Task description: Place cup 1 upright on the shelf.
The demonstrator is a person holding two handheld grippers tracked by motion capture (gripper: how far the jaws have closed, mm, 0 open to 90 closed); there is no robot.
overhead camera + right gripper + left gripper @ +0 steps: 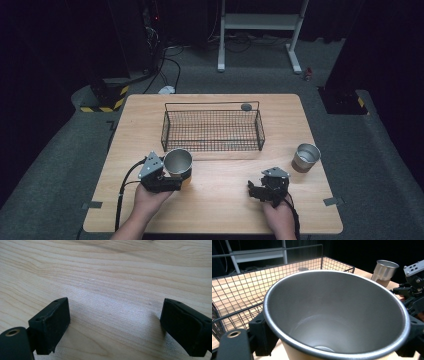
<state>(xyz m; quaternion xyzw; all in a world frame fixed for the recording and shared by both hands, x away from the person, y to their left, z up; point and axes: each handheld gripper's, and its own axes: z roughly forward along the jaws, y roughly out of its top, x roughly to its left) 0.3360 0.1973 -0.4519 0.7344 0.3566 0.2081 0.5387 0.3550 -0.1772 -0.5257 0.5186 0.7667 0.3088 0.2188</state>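
Observation:
A metal cup with a tan lower band sits between the jaws of my left gripper, which is shut on it just in front of the wire basket. In the left gripper view the cup is seen from above, empty inside, and my left gripper has a black pad against each side of it. My right gripper rests low over the wooden table at the front right. Its jaws stand wide open over bare wood.
A second metal cup stands upright at the table's right edge and appears in the left gripper view too. The black wire basket spans the middle back. A small grey round object sits at its far rim.

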